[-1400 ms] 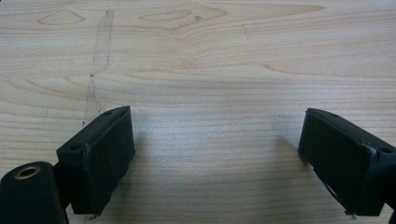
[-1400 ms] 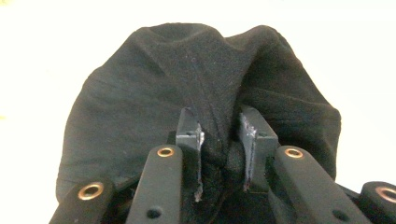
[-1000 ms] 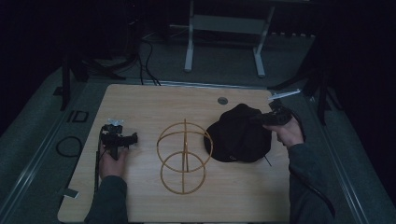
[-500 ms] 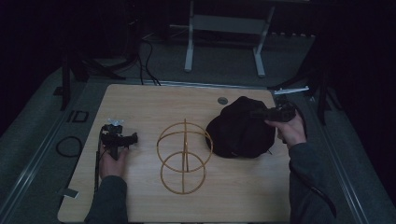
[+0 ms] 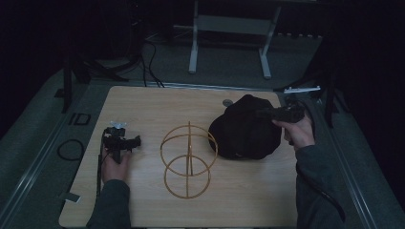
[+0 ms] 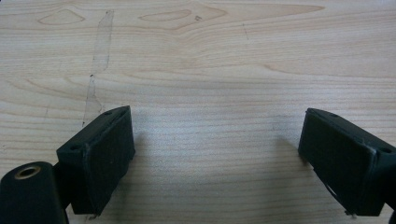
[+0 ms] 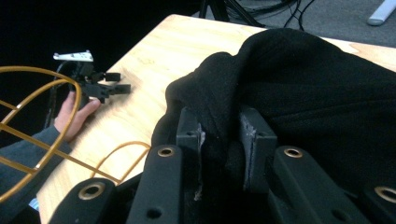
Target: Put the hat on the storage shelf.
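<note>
Black hat (image 7: 299, 88) fold pinched between right gripper (image 7: 219, 140) jaws.

The only readable mark is "ID" on the grey floor strip (image 5: 79, 119) (just left of the table (image 5: 143, 102)).

Black cloth (image 5: 246, 129), plain and matte, no print; knit-like nap in the right gripper view (image 7: 303, 88)

Wire frame (image 5: 187, 160) gold-yellow throughout, at 9 o'clock of the cloth; same warm gold in the right gripper view (image 7: 42, 121)

Surface (image 5: 157, 105) pale wood, light tan, with darker grain loops and streaks in the left gripper view (image 6: 210, 60)

Left gripper (image 5: 125, 141) black, small pale grey plate on top; its jaws black. Right gripper (image 5: 279, 113) black; brass-coloured rings on its arms in the right gripper view (image 7: 219, 140)

Sleeves (image 5: 112, 205) dark grey-green

Floor (image 5: 157, 67) around the surface dull grey; black cables (image 5: 152, 57) at 12 o'clock, pale grey stand legs (image 5: 193, 45) beyond
</note>
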Motion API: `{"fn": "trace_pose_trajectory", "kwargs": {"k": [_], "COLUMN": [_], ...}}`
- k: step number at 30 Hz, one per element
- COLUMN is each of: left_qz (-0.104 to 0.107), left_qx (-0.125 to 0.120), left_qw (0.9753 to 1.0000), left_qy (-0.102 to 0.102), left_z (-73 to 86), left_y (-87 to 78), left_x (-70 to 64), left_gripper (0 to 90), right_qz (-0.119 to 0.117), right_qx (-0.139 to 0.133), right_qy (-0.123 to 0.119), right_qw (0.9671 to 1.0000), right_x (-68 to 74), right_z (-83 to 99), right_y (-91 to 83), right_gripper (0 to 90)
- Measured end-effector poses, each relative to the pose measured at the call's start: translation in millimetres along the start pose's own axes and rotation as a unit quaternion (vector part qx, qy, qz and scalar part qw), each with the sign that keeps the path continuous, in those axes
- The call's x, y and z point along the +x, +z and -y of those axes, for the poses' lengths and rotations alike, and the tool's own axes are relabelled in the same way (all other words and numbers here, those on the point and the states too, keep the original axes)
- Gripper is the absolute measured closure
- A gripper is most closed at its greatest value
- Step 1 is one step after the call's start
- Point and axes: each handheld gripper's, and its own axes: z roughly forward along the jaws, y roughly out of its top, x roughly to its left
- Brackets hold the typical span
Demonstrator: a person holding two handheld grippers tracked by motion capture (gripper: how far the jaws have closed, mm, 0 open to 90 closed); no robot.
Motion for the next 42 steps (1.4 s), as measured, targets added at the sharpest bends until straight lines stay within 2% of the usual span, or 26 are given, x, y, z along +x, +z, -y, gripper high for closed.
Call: {"fn": "trace_pose_trajectory", "kwargs": {"k": [14,26,39,42], "left_qz": [0.000,0.000,0.000,0.000], "left_qx": [0.000,0.001,0.001,0.001], "left_qw": [1.0000,1.0000,1.0000,1.0000], "left_qy": [0.000,0.000,0.000,0.000], "left_z": [0.0,-0.1,0.0,-0.1], "left_y": [0.0,-0.1,-0.1,-0.1], "left_x": [0.0,0.0,0.0,0.0], "left_gripper": [10.2,10.2,10.2,10.2], "right_qz": [-0.016,-0.038,-0.050,-0.046], "right_qx": [-0.022,-0.050,-0.069,-0.068], "right_qy": [-0.005,0.014,0.016,0.014], "right_qw": [0.9996,0.9979,0.9962,0.9965], "right_x": [12.8,18.0,27.9,29.9], "right_z": [-13.6,-23.1,-38.8,-42.0], "right_y": [-15.8,-30.1,-44.0,-46.6], "right_gripper": [73.0,73.0,73.0,72.9]}}
